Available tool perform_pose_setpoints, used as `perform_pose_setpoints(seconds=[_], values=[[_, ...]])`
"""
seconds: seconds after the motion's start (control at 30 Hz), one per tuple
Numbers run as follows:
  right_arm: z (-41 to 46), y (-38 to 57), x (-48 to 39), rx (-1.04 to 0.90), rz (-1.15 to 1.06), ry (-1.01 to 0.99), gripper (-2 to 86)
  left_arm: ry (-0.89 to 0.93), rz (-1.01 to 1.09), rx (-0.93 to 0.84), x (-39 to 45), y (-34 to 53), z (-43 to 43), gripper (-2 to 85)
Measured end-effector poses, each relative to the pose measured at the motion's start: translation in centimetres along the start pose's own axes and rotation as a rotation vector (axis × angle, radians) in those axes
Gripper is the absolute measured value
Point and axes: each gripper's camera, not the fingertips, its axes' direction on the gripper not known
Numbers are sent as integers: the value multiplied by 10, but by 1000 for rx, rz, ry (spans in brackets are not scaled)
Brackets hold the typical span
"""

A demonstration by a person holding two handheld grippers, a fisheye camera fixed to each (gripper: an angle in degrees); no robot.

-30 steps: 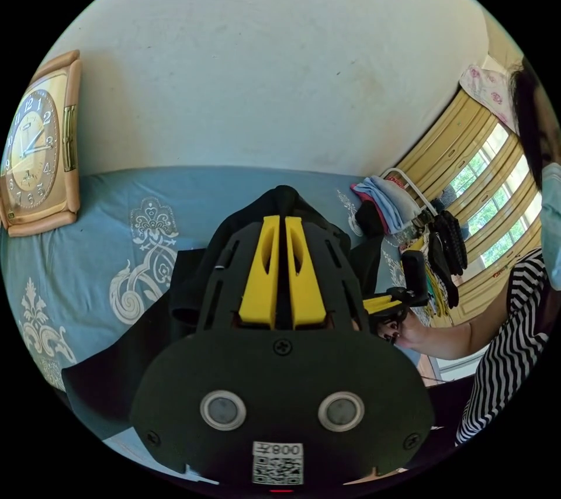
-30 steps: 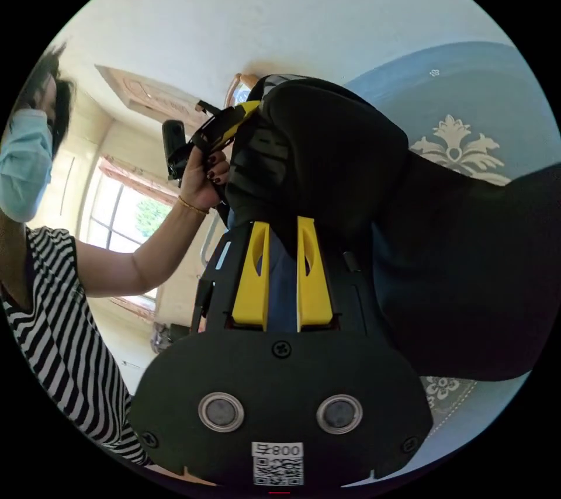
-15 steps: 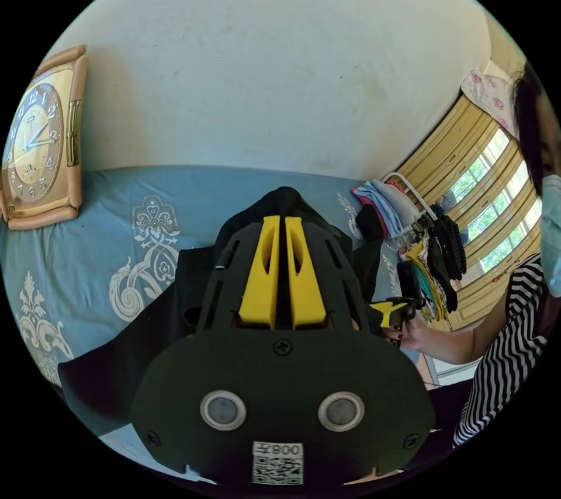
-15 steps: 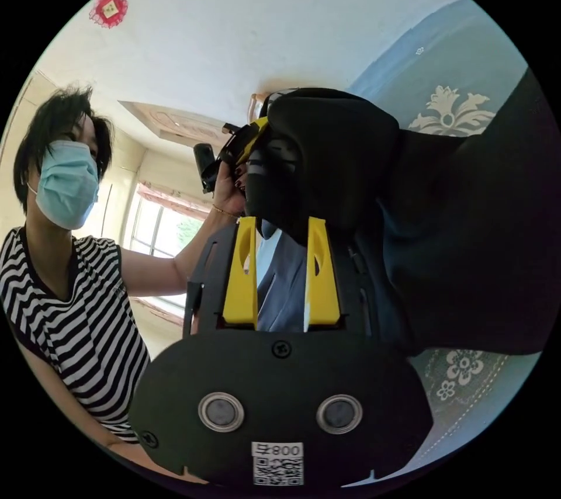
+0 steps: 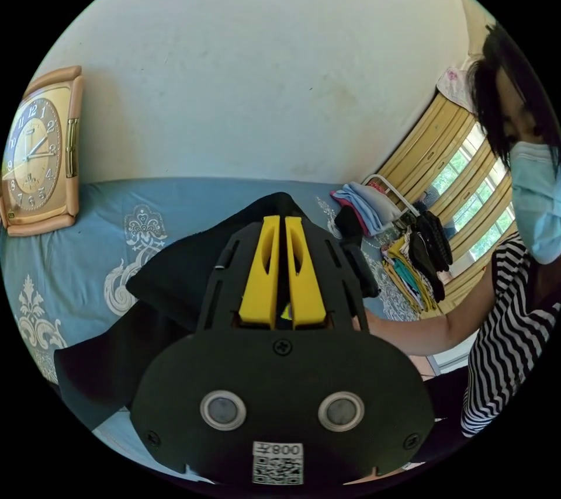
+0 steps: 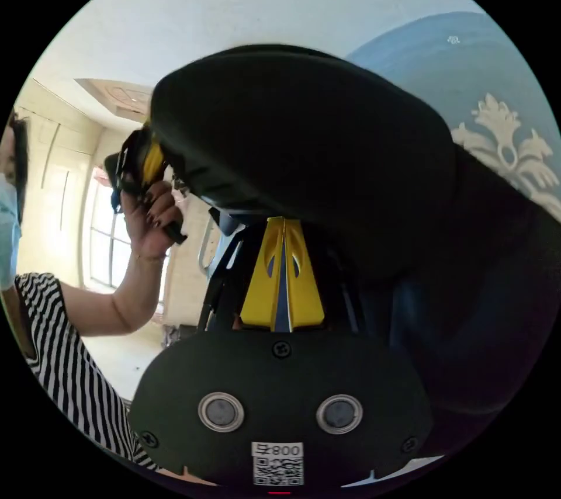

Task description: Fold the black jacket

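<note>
Clearly the black jacket [image 6: 304, 131] is off the bed at its gripped end: in the right gripper view it arches over the tool in one thick rounded fold, and in the left gripper view its black cloth [image 5: 175, 271] trails down across the blue bedspread [image 5: 82, 230] with white scrollwork. The left gripper [image 5: 279, 265] has its yellow jaws drawn nearly together with dark fabric peaking just beyond their tips, so it looks clamped on an edge of the garment. The right gripper [image 6: 283, 271] has its jaws meeting at the tips right under the draped fold; I judge it is pinching the cloth too, though the exact bite is hidden by the overhang. The person's hand [image 6: 149, 218] on the other tool shows beside the jacket in the right gripper view.

To do this step well, I would keep both grips firm and level with each other, so the held edge stays straight and the body hangs evenly. The fabric looks heavy and bunched, so a gentle shake or spread apart should flatten the hump before it is lowered. Lay the trailing part down first on the open bedspread, well away from the stacked clothes [image 5: 365, 204] near the window [image 5: 473, 201], then release only once the fold line sits square. The wall clock [image 5: 35, 151] leaning on the bed is best avoided.
</note>
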Motion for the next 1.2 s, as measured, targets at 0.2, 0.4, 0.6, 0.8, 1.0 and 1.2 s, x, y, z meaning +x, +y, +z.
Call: perform_pose_setpoints(seconds=[0.2, 0.4, 0.6, 0.8, 1.0, 1.2], values=[[-1, -21, -14, 88, -69, 136, 0, 54, -20, 20, 1, 45, -30, 17], [7, 36, -4, -143, 61, -36, 1, 19, -175, -92, -19, 119, -30, 20], [-39, 73, -26, -108, 83, -164, 3, -30, -185, -227, -27, 151, -22, 24], [-78, 33, -58, 143, -68, -13, 24, -73, -252, -260, -48, 165, -40, 28], [-33, 32, -46, 100, 47, 8, 44, -106, -359, -156, -67, 173, -78, 27], [47, 57, -97, -153, -19, 35, 40, -92, -303, -67, -67, 150, -84, 14]])
